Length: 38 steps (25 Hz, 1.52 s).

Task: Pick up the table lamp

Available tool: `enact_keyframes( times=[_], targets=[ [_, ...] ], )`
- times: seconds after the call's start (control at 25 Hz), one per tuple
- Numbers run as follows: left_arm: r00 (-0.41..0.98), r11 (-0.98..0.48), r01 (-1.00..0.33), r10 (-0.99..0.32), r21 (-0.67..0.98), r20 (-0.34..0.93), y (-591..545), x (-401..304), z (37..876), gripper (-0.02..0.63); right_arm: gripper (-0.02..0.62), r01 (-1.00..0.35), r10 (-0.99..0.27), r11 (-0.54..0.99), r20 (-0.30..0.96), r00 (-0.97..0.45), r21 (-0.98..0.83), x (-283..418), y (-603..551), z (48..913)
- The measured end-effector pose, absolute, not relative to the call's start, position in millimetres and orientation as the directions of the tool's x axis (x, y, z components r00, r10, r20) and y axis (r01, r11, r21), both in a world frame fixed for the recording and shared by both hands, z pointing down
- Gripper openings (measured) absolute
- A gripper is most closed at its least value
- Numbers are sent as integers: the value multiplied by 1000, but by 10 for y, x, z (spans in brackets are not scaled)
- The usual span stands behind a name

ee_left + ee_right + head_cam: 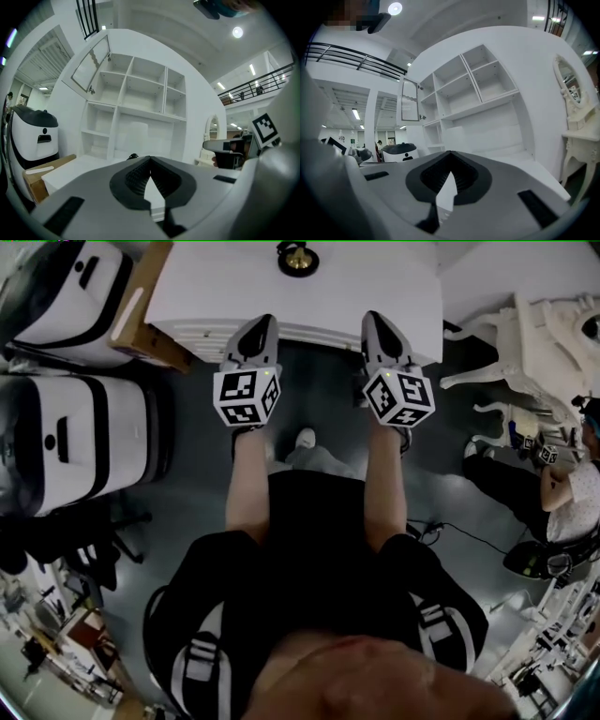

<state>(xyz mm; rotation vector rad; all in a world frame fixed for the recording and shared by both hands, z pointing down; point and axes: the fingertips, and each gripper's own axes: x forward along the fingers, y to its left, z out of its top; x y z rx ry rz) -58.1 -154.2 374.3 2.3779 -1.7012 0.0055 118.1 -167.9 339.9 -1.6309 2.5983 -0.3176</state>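
Observation:
The table lamp point(297, 258) stands at the back of a white desk point(216, 287); from above I see its dark round base with a brass centre. In the left gripper view the lamp's point(134, 138) pale shade rises just beyond the jaws, with its dark base at the foot. In the right gripper view the lamp's point(456, 138) shade shows faintly against the white back panel. My left gripper point(262, 327) and right gripper point(378, 322) hover side by side at the desk's front edge, both short of the lamp. Both are shut and hold nothing point(150, 159) point(451, 153).
A white shelf unit point(140, 89) rises over the desk. Two white machines with black trim point(75, 432) and a cardboard box point(141, 310) stand at the left. An ornate white dressing table point(539, 338) stands at the right, with a seated person point(562, 493) near it.

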Motion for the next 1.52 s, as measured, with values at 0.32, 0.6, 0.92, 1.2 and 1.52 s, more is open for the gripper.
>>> enact_keyframes(
  times=[0.32,0.6,0.92,1.2,1.52],
  targets=[
    [343,-316,-932,-928,180,146,-1820,-372,3861,11,18,-882,-886,429,95,-453,-196,1268,-1921,3511],
    [298,-264,-944,-940,201,167,-2090,-644,4167,11,18,-880,-869,442,164,-468,-172,1169,-2008,3801],
    [336,-269,-919,-917,287,216,-2622,-487,4644,11,18,-888,-874,435,169,-456,-147,1264,-2272,4022],
    [373,-325,-919,-901,224,222,-3008,-295,4928,11,18,-842,-841,501,118,-528,-199,960,-2464,4199],
    [373,-342,-927,-890,156,263,-3509,-204,5122,12,18,-845,-838,477,167,-520,-241,979,-2606,4460]
  ],
)
